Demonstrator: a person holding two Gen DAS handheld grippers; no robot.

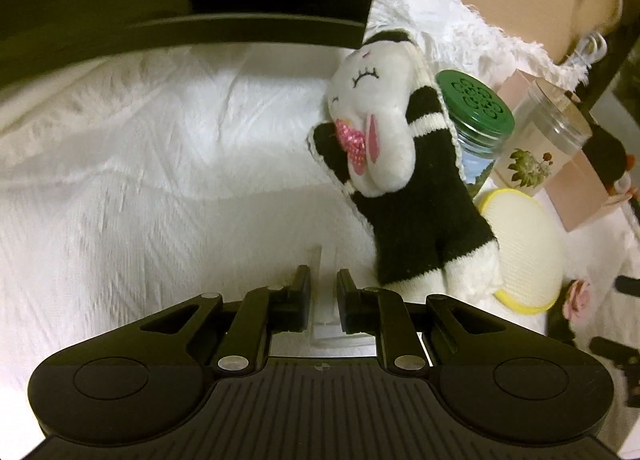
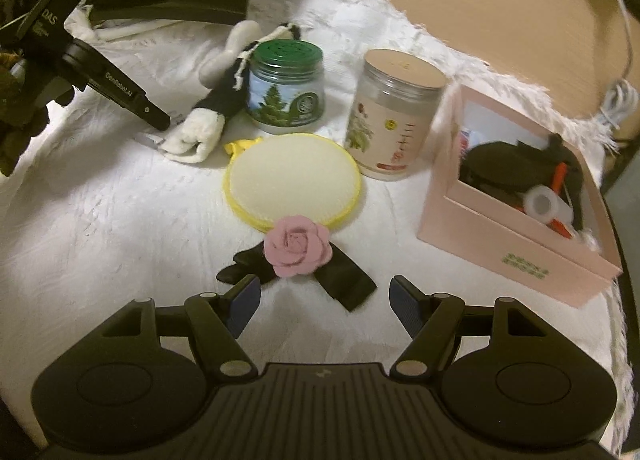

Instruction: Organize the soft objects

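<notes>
On the white fleece cloth (image 2: 100,219), well right of the soft items, sits the pink box (image 2: 516,244), open-topped with dark items inside; probable destination.

Plush rabbit (image 1: 372,107): lies beside the green-lidded jar (image 2: 286,87). Light, compressible; best pinched at a leg or the black midsection.

Round yellow-rimmed pad (image 2: 292,179): flat, floppy; take by the rim.

Pink rose bow (image 2: 298,246): touches the pad's near edge. Flimsy; grip the flower.

Left gripper (image 1: 323,288): jaws narrow, apparently closed on a clear tag. Right gripper (image 2: 324,300): jaws wide, empty, just short of the bow.
</notes>
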